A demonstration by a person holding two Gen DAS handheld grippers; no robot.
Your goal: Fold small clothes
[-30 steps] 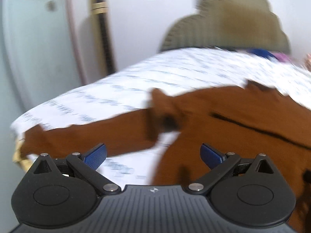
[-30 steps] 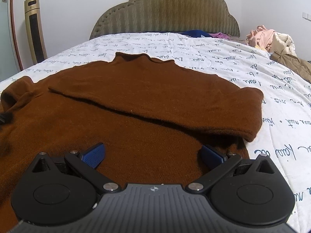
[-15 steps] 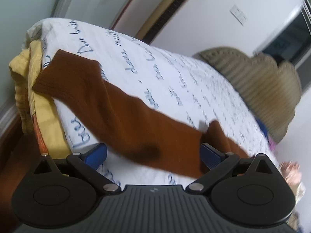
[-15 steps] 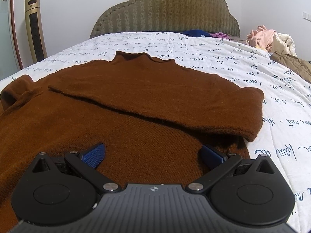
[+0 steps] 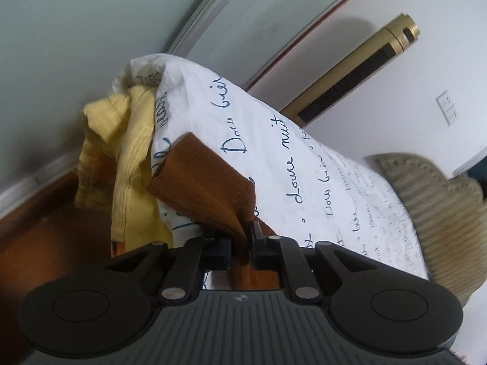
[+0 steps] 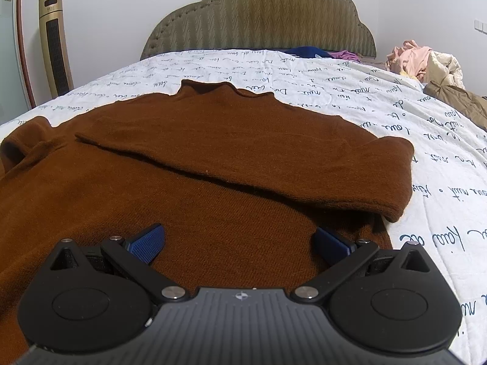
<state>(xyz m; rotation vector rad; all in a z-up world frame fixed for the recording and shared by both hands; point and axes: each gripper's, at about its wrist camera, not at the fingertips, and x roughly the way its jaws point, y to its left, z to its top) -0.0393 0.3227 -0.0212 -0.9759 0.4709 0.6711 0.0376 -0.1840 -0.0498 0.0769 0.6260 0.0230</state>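
Note:
A brown knit sweater (image 6: 213, 158) lies flat on the white printed bed cover (image 6: 426, 158), collar toward the headboard, with its right sleeve folded across the chest. My right gripper (image 6: 237, 243) is open and empty, low over the sweater's lower body. In the left wrist view my left gripper (image 5: 242, 243) is shut on the sweater's other sleeve (image 5: 204, 179) near its cuff, at the bed's left edge. The cuff end sticks out beyond the fingers over the cover's edge (image 5: 274, 140).
A yellow sheet (image 5: 127, 158) hangs at the bed's corner above a wooden floor (image 5: 45, 228). A gold tower fan (image 6: 54, 42) stands by the wall. A padded headboard (image 6: 258, 18) is at the far end. Loose clothes (image 6: 426, 60) pile at the bed's right side.
My left gripper has moved down onto the left sleeve near the cuff and shut on it. The right gripper has stayed still and open.

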